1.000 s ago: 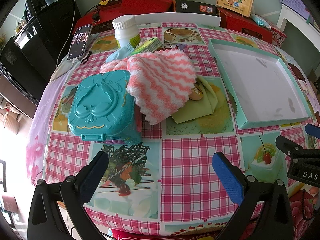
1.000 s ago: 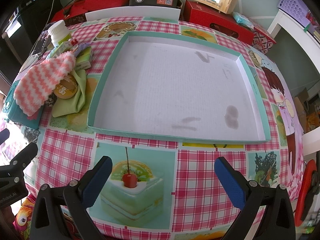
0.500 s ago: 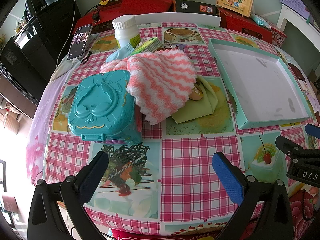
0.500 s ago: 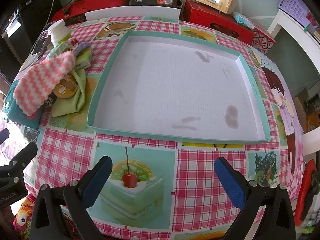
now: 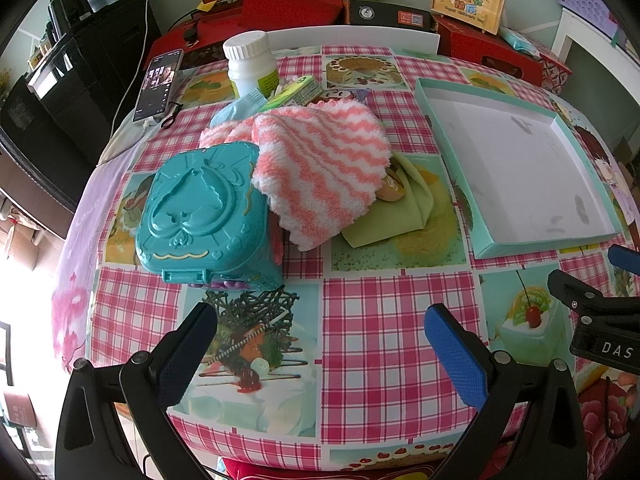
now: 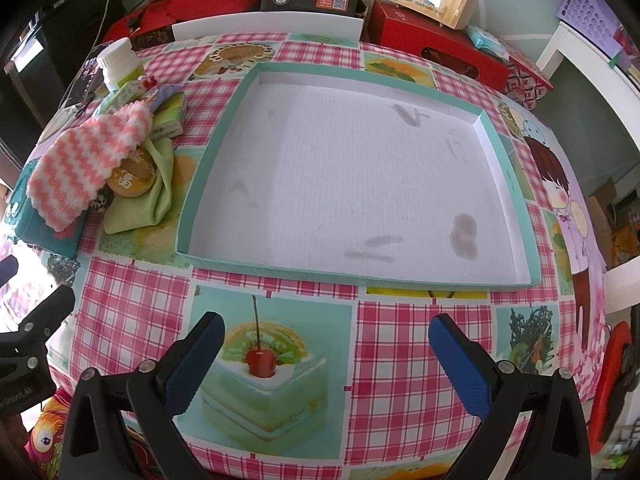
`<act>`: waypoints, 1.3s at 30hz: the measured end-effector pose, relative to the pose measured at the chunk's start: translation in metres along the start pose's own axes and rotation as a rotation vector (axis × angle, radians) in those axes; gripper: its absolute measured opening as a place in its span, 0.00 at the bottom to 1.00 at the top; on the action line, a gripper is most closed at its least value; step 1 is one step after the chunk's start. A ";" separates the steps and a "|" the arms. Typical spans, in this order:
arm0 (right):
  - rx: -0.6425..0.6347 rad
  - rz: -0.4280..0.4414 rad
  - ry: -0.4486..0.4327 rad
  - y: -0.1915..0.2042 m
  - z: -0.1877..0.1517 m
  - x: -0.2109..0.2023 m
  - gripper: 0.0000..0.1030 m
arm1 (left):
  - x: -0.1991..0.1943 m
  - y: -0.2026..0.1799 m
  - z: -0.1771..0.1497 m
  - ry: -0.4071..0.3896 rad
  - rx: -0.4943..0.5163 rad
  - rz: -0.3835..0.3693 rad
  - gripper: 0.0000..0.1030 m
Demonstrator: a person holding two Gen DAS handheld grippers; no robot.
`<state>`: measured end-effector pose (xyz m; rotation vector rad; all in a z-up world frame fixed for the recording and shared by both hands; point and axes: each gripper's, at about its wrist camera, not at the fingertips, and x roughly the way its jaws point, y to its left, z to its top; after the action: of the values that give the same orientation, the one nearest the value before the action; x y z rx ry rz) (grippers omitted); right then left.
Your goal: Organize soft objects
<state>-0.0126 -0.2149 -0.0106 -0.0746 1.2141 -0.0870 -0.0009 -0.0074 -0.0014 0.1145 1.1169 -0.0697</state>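
A: Where are the soft things?

B: Piled toward the counter's [image 5: 400, 320] far left corner. The pink-and-white striped cloth [image 5: 320, 168] drapes over the rim of a teal plastic case [image 5: 200, 208] and over a green cloth [image 5: 404, 208], with a round tan object, partly hidden, tucked between the 2 cloths.

A: And the tray?

B: The teal-rimmed tray [image 6: 516, 200] sits toward the right edge, apart from the pile, its white floor bare but smudged.

A: The grippers?

B: The left gripper [image 5: 320, 352] is at the near edge in front of the case, fingers spread wide, pinching nothing. The right gripper [image 6: 328, 360] is just before the tray's near rim, fingers likewise spread with nothing between them.

A: Anything else?

B: A white bottle [image 5: 252, 64] and a phone [image 5: 158, 86] by the far left edge.
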 end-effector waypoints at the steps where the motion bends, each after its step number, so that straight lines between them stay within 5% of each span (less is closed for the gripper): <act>1: -0.001 0.000 -0.002 0.000 0.000 0.000 1.00 | 0.000 0.000 0.000 0.001 0.002 -0.005 1.00; 10: -0.013 0.006 -0.010 0.005 0.002 -0.001 1.00 | -0.006 0.001 0.003 -0.016 0.010 -0.036 1.00; 15: 0.000 0.046 -0.059 0.004 0.009 -0.012 1.00 | -0.026 0.008 0.009 -0.060 0.000 -0.120 1.00; 22: 0.022 0.116 -0.176 0.002 0.031 -0.043 1.00 | -0.053 0.036 0.040 -0.159 -0.033 -0.205 1.00; 29: 0.018 0.174 -0.206 0.019 0.058 -0.053 1.00 | -0.052 0.062 0.073 -0.202 -0.045 -0.222 1.00; 39: -0.072 0.149 -0.162 0.051 0.085 -0.032 1.00 | 0.001 0.065 0.120 0.056 0.054 -0.215 1.00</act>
<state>0.0576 -0.1597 0.0437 -0.0529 1.0573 0.0918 0.1137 0.0417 0.0530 0.0445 1.1802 -0.2903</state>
